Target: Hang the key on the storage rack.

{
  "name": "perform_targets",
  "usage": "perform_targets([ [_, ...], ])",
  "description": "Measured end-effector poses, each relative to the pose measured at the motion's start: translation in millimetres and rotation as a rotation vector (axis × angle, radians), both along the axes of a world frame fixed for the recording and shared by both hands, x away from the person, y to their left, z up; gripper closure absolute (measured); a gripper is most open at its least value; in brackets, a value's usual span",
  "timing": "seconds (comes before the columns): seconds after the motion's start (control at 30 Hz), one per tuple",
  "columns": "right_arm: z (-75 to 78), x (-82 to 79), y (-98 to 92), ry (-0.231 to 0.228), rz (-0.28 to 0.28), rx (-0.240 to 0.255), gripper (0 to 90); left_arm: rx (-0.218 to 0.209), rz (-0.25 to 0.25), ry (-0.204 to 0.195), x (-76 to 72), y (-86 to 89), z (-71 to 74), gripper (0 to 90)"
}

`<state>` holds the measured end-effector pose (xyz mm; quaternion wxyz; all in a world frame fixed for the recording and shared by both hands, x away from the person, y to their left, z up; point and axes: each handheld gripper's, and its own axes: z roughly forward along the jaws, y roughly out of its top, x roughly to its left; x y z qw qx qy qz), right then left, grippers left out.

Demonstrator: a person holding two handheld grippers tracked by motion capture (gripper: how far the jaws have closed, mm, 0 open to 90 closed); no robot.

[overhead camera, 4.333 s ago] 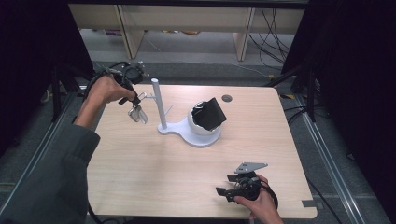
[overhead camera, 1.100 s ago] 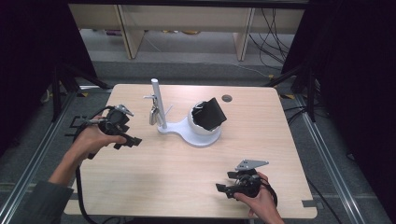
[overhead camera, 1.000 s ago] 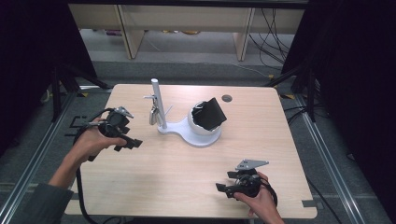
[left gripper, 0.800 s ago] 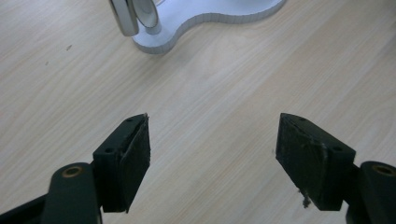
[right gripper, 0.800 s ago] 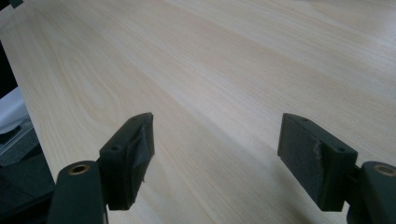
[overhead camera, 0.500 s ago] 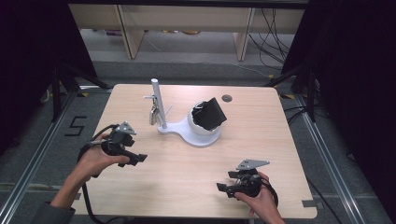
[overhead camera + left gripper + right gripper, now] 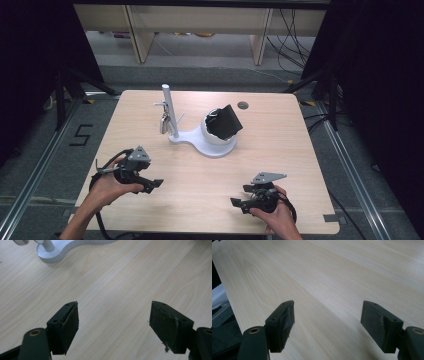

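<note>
Both grippers, left gripper (image 7: 152,184) and right gripper (image 7: 239,202), gape empty, well short of the white stand (image 7: 200,141).

I am working in what looks like a recording lab: my pale wooden desk (image 7: 280,150) stands alone on grey carpet between black curtains (image 7: 380,75), with metal floor rails (image 7: 30,175), a taped number five (image 7: 81,135), loose black cables (image 7: 295,30) and bare beige shelving (image 7: 200,20) behind.

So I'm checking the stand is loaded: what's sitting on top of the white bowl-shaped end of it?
A black boxy object rests tilted on the white bowl, covering its opening. What lies inside the bowl beneath it cannot be seen. A small metal item hangs on the stand's post.
</note>
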<state>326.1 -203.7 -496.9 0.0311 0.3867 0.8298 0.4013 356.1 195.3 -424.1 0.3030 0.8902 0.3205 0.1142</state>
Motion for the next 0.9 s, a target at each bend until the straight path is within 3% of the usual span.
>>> perform_targets([
  [0.13, -1.2, 1.3, 0.6, 0.002, -0.008, -0.007, 28.1, -0.010, 0.003, -0.007, -5.9, -2.7, -6.9, 23.2],
  [0.23, -1.0, 0.7, 1.4, 0.018, -0.015, 0.005, 28.1, -0.010, -0.024, -0.002, -12.7, -6.0, -16.2, 22.8],
  [0.33, -2.4, 2.4, 1.1, 0.020, 0.000, 0.008, 28.1, -0.086, -0.059, 0.046, -18.1, -9.9, -20.4, 21.4],
  [0.4, -2.6, 2.0, 1.5, 0.009, 0.001, 0.013, 28.1, -0.077, -0.063, 0.037, -20.8, -11.7, -20.8, 21.2],
  [0.43, -2.5, 1.9, 1.7, 0.009, -0.001, 0.016, 28.1, -0.040, -0.067, 0.011, -27.1, -13.9, -21.3, 20.1],
  [0.77, -1.1, 0.3, 1.9, 0.003, -0.009, 0.017, 28.1, -0.037, -0.066, -0.006, -47.6, -15.3, -37.2, 19.6],
  [0.8, -1.6, 0.7, 2.9, -0.004, -0.002, 0.018, 27.9, -0.046, -0.056, -0.027, -51.7, -16.5, -42.7, 19.6],
  [0.83, -1.6, -0.5, 4.7, 0.018, 0.003, 0.030, 27.6, -0.045, -0.052, -0.029, -53.9, -16.8, -45.7, 19.6],
  [0.9, -1.7, 0.4, 3.9, -0.003, 0.010, 0.023, 27.6, -0.038, -0.055, -0.042, -55.4, -16.5, -49.4, 19.4],
])
